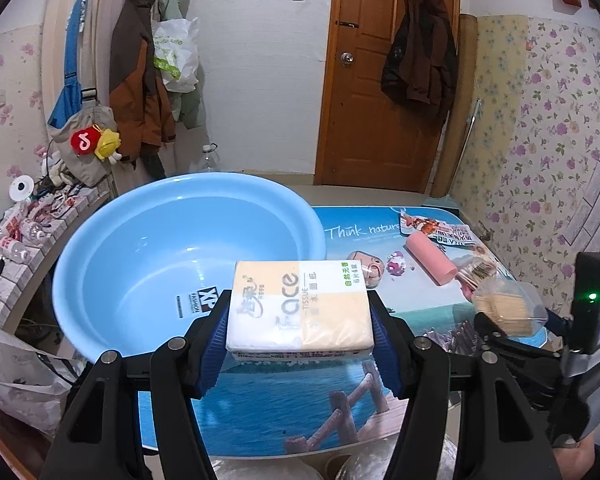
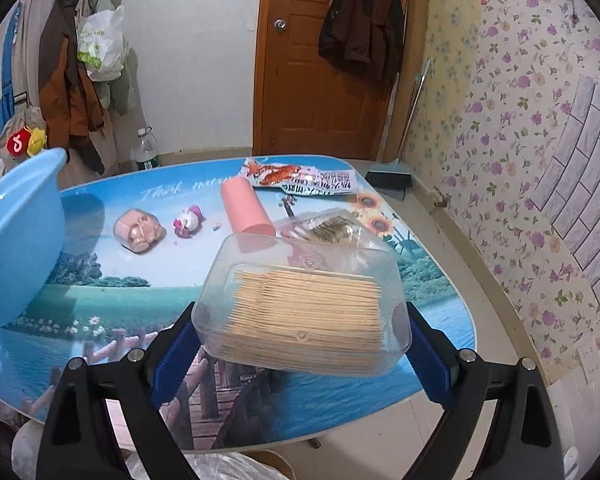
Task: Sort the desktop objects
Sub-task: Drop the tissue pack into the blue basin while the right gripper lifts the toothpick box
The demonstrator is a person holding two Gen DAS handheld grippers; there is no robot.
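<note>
The left gripper (image 1: 300,320) is clenched on a pack of facial tissue (image 1: 300,306), its blue pads pressed against both short sides, and holds the pack clear of the table (image 1: 284,408) just beside the near right rim of the light blue basin (image 1: 148,264). The right gripper (image 2: 300,320) grasps a clear plastic box of toothpicks (image 2: 304,308) across its width, tilted and lifted off the tabletop; in the left wrist view that box (image 1: 504,312) hangs well to the right of the tissue pack. The step in hand looks like carrying both items to the basin, which seems to be the sorting bin and is empty so far. To do it well, the tissue pack should go first, since it is nearest: carry it left over the rim, lower it toward the basin floor, and only then release, so it does not slide off the sloped wall. The toothpick box wants a level carry and a gentle set-down, as its lid could pop and spill. The right hand should wait until the left clears the rim. A pink cylindrical case (image 2: 246,208), a small pink figurine (image 2: 188,222), a pink moulded toy (image 2: 140,232) and a printed snack packet (image 2: 304,180) remain on the far table.
</note>
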